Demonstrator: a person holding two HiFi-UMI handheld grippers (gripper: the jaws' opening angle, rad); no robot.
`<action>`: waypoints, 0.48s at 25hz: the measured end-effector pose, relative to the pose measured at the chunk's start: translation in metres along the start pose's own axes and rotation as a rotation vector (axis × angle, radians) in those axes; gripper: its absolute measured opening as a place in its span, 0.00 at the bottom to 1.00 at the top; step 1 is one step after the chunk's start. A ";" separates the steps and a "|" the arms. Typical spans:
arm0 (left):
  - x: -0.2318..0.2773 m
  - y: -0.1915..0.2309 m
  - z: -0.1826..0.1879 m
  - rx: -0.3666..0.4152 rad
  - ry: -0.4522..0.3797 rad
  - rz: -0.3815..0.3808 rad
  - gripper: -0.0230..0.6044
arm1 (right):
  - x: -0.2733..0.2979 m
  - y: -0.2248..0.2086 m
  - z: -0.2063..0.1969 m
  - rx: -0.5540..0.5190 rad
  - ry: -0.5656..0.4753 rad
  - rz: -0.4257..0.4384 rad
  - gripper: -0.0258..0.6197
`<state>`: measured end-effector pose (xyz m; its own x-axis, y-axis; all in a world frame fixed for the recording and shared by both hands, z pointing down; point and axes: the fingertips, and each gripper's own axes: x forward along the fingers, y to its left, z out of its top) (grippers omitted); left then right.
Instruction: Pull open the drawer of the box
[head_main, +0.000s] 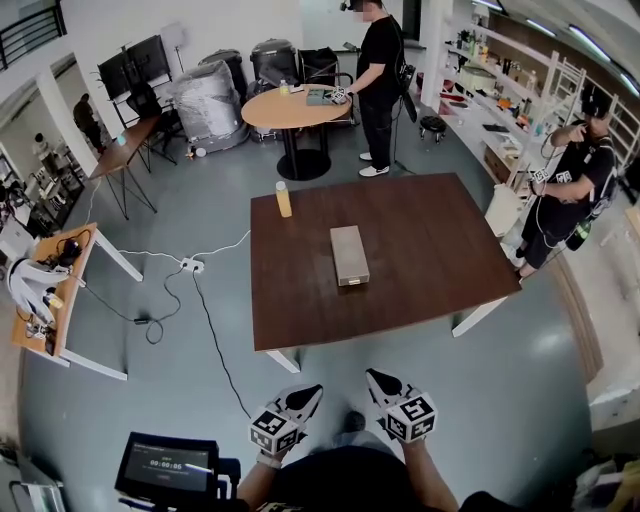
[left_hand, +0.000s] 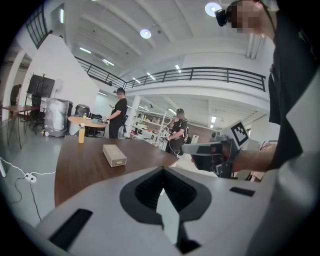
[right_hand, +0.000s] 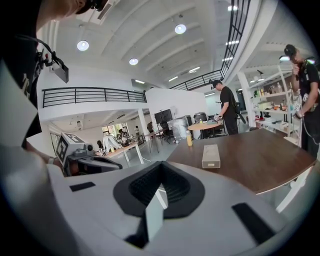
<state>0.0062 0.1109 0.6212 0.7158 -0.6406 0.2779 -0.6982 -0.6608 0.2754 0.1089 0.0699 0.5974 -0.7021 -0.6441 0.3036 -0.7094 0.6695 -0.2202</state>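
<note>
On brown table (head_main: 420, 240), box (head_main: 349, 254), yellow bottle (head_main: 284, 199) at far-left corner

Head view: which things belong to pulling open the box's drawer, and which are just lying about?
Job: box on the brown table; left gripper and right gripper, both shut, empty, short of the table.
Lying about: yellow bottle on that table; power strip on the floor; round table behind.

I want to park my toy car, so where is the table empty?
The brown table is mostly bare: the whole right half beside the box, the near strip between the box and the table's front edge, and the left side nearer than the yellow bottle. Nowhere is crowded.
</note>
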 end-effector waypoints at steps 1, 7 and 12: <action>0.005 0.001 0.002 -0.002 0.002 0.006 0.05 | 0.000 -0.006 0.000 0.002 0.001 0.004 0.02; 0.082 -0.011 0.010 0.003 0.013 0.019 0.05 | -0.005 -0.084 0.003 0.003 0.002 0.033 0.02; 0.097 -0.011 0.014 -0.018 0.006 0.042 0.05 | -0.001 -0.104 0.011 -0.003 0.000 0.054 0.02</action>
<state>0.0829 0.0508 0.6326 0.6856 -0.6656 0.2949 -0.7280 -0.6260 0.2796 0.1822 -0.0030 0.6097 -0.7396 -0.6070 0.2908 -0.6701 0.7046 -0.2334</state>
